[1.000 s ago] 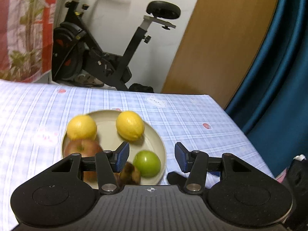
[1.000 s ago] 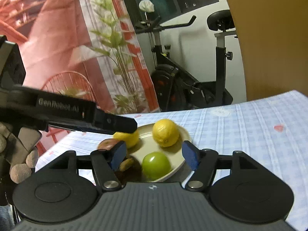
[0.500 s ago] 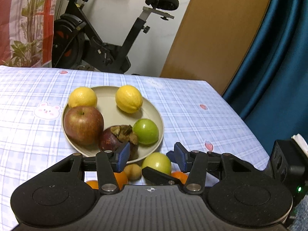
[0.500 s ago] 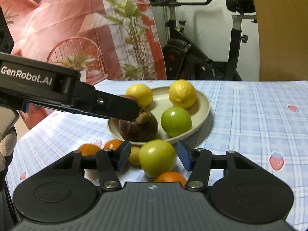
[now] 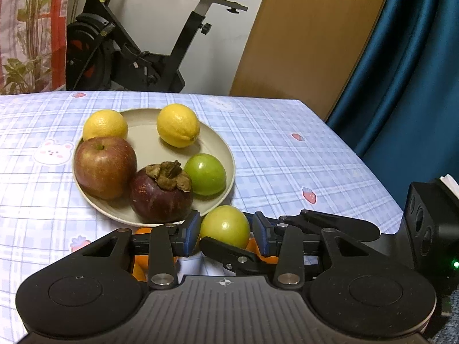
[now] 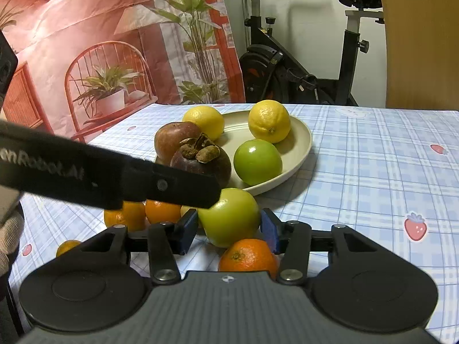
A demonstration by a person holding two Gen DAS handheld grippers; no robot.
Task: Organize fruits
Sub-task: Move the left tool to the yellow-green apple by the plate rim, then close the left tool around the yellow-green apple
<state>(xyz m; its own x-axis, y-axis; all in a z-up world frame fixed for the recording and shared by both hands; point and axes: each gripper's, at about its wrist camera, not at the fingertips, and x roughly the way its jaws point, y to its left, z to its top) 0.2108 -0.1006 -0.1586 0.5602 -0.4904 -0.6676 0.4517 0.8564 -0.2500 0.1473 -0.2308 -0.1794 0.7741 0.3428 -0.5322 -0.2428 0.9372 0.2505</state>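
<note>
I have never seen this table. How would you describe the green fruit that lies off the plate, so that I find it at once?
Start from the beige plate on the blue checked tablecloth. Just off its near rim, on the cloth, lies the green fruit, between the blue pads of the right gripper. Its neighbours on the cloth are small oranges, and the other green fruit lies on the plate.

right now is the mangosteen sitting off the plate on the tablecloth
No, the mangosteen rests on the plate, at its near edge between the red apple and a green apple.
</note>
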